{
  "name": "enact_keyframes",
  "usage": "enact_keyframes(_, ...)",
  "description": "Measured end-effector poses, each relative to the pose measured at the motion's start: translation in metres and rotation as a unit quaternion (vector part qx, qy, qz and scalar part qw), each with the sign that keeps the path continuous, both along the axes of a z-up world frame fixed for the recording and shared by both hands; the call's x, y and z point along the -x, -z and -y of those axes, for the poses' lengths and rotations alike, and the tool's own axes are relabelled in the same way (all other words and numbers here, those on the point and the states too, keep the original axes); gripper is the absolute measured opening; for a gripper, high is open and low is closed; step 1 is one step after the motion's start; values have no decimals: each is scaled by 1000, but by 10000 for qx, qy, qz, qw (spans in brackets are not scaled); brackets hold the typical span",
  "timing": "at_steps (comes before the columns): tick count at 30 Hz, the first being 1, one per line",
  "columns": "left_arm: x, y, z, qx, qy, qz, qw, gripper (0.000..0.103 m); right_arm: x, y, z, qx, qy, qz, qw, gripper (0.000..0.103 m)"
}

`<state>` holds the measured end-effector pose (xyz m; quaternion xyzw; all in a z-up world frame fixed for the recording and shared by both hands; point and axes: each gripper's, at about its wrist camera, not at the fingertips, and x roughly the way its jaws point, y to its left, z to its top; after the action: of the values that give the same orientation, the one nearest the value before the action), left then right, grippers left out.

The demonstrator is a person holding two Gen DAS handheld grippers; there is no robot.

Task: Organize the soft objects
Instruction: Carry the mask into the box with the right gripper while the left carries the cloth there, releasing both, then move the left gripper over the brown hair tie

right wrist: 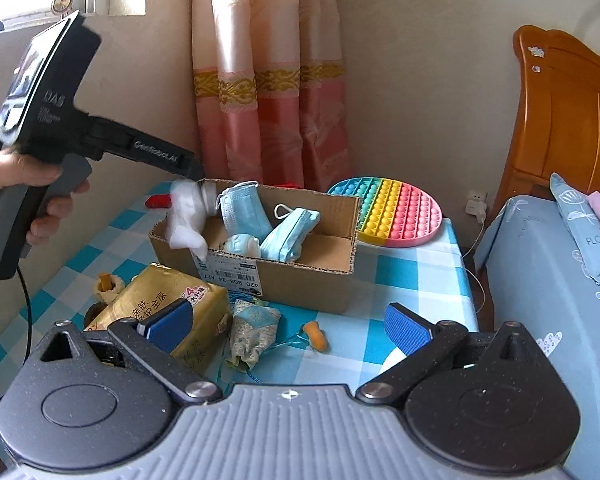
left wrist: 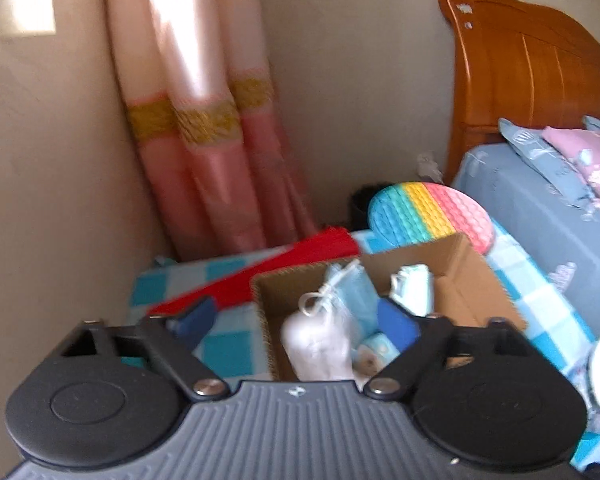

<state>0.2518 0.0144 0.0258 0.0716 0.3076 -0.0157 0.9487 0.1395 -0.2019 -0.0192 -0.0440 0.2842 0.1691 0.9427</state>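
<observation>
Right wrist view showed the cardboard box sitting on the blue-and-white checked tablecloth, its flaps up and a shipping label on its near wall. Inside lay crumpled light-blue face masks with white ear loops. At the box's 9 o'clock rim hung a white soft cloth bundle, limp and folded over the edge; it looked fluffy, with a dangling tail. The left gripper, held in the person's hand, reached to that bundle's top, but from this side I could not tell whether its fingers pinched it.

Left wrist view, blurred, put the same white bundle with a looped white cord between the two blue pads, which stood wide apart with neither one touching it, so that gripper was released.

The right gripper hovered over the table with its blue pads spread wide, grasping nothing. Beneath it, toward 6 o'clock of the box, lay a gold tissue pack, a small patterned fabric pouch and an orange earplug on a blue cord. At the box's 2 o'clock sat a round rainbow pop-it toy, flat on the cloth. A pink curtain hung behind at 12 o'clock, and a wooden headboard stood at 3 o'clock.
</observation>
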Motion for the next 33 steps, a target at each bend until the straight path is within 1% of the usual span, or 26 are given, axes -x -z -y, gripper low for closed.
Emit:
enact_keyframes(2,8,-2,-2,-25,35,26,10000,90,3,-1,2,-5,31,22,10000,103)
enact_keyframes(7,33,-7,-11,71,-107,39,9999,91,13,-5,5,-75,37,60,9999,103)
enact_keyframes(11,60,-11,-18,223,-226,117,9994,92,24,-7,5,-91,19,84,9999,103)
enact_keyframes(15,84,-7,-24,284,-409,162,9986,92,35,-6,7,-116,-3,90,9999,103)
enact_keyframes(19,103,5,-32,252,-652,84,9975,92,47,-3,9,-140,-38,79,9999,103)
enact_keyframes(26,134,35,-48,335,-1069,-132,9936,92,63,9,12,-120,-71,-28,9999,103)
enact_keyframes(33,150,73,-60,434,-1381,-404,9886,92,72,22,14,-37,-81,-135,9999,103)
